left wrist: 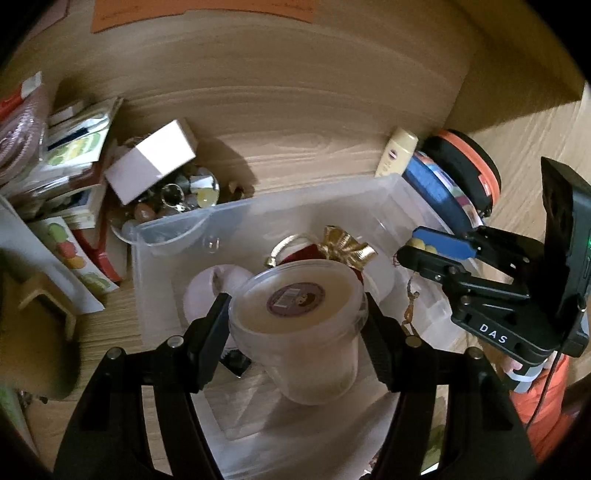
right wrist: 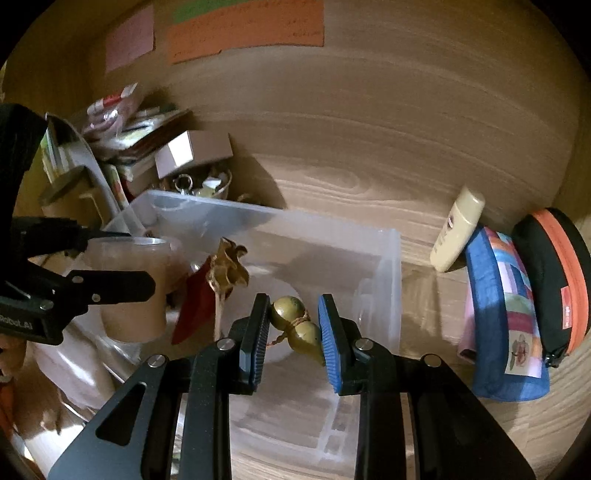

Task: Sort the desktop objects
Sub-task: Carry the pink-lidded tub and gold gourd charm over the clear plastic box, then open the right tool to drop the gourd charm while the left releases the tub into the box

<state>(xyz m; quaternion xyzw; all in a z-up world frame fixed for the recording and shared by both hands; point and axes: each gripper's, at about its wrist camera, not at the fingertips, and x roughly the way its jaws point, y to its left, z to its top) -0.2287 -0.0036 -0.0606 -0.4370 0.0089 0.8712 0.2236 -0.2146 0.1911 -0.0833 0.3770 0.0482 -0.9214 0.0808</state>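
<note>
A: What is the surface like?
B: A pale wood-grain desk (right wrist: 436, 288) set against a wooden back panel with coloured paper notes (right wrist: 245, 31) stuck high up. A clear plastic bin (right wrist: 384, 280) sits in the middle.

A: And around it?
B: At the back left, a heap of packets (left wrist: 74, 155), a white box (left wrist: 151, 162) and a bowl of small trinkets (left wrist: 177, 199). On the right, a cream bottle (right wrist: 458, 229) leans on the panel beside a blue patchwork pouch (right wrist: 502, 314) and a black case with an orange zip (right wrist: 554, 280). Inside the bin lies a red pouch with a gold bow (left wrist: 343, 247).

A: The tools?
B: Both point down over the bin. The left tool (left wrist: 295, 314), about half open, clamps a lidded tub (left wrist: 299, 317) by its sides. The right tool (right wrist: 293, 332), nearly closed, pinches a small gourd charm (right wrist: 295, 321).
</note>
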